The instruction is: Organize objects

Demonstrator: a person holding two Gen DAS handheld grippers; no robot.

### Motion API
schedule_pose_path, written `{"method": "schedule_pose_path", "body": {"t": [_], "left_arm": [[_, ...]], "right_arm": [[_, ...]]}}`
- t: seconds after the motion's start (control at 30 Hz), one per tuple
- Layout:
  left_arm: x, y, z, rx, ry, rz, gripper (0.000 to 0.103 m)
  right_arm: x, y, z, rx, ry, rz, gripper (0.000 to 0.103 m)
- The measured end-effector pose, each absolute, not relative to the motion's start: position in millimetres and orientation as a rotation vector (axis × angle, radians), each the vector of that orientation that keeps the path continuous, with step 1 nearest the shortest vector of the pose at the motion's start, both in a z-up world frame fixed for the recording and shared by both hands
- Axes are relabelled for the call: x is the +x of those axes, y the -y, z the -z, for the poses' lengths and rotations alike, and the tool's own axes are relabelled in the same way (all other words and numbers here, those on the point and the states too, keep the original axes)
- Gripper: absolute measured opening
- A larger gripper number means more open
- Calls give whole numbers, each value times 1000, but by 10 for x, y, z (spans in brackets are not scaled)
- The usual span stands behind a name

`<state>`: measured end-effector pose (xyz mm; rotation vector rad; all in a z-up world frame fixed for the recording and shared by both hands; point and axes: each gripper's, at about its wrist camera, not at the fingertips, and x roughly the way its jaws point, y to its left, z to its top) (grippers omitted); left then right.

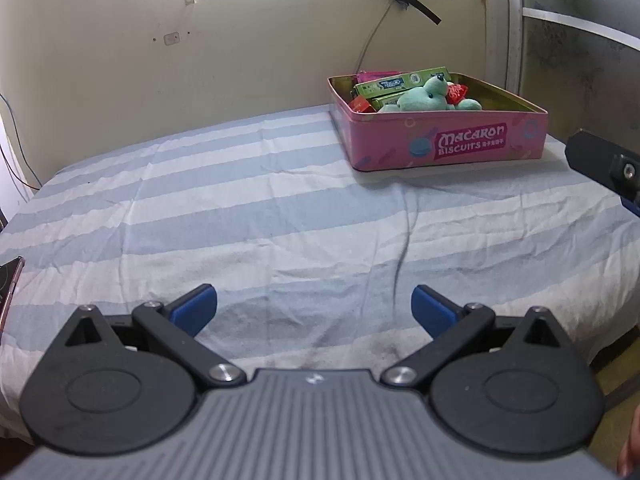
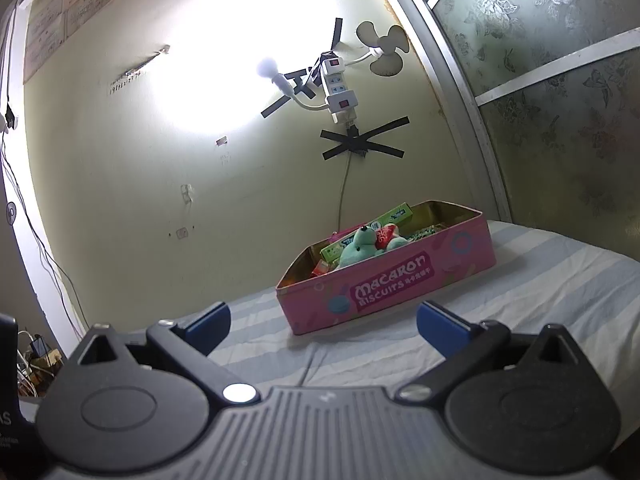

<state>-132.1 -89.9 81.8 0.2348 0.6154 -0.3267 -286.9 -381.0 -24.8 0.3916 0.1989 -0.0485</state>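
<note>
The tin (image 1: pixel 444 136) sits on the bed (image 1: pixel 240 208), ahead and to the right of the left tongs (image 1: pixel 314 310), well apart from them; in the right wrist view it lies just ahead of the right tongs (image 2: pixel 323 326). It is pink, open-topped, lettered "Macaron Biscuits". Its long axis runs across both views, lettered side toward the tongs. Inside: a teal plush (image 1: pixel 426 96) on top, head up, green boxes (image 1: pixel 394 84) behind it, small red packets (image 1: pixel 362 104) beside it.

The bed carries a blue-and-white striped sheet, creased. Behind the tin is a yellowish wall (image 1: pixel 200 60) with black tape crosses, a power strip (image 2: pixel 338 84), a lit lamp and a cord; a patterned panel (image 2: pixel 560 100) stands to the right.

Left tongs: spread wide, holding nothing, touching nothing. Right tongs: spread wide, likewise bare.
</note>
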Motion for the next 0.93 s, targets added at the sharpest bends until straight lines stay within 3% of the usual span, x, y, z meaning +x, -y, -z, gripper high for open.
{"method": "schedule_pose_path", "body": {"t": [0.93], "left_arm": [[-1324, 923, -789, 252, -629, 336, 103]], "right_arm": [[-2868, 3785, 260, 391, -200, 51, 103]]}}
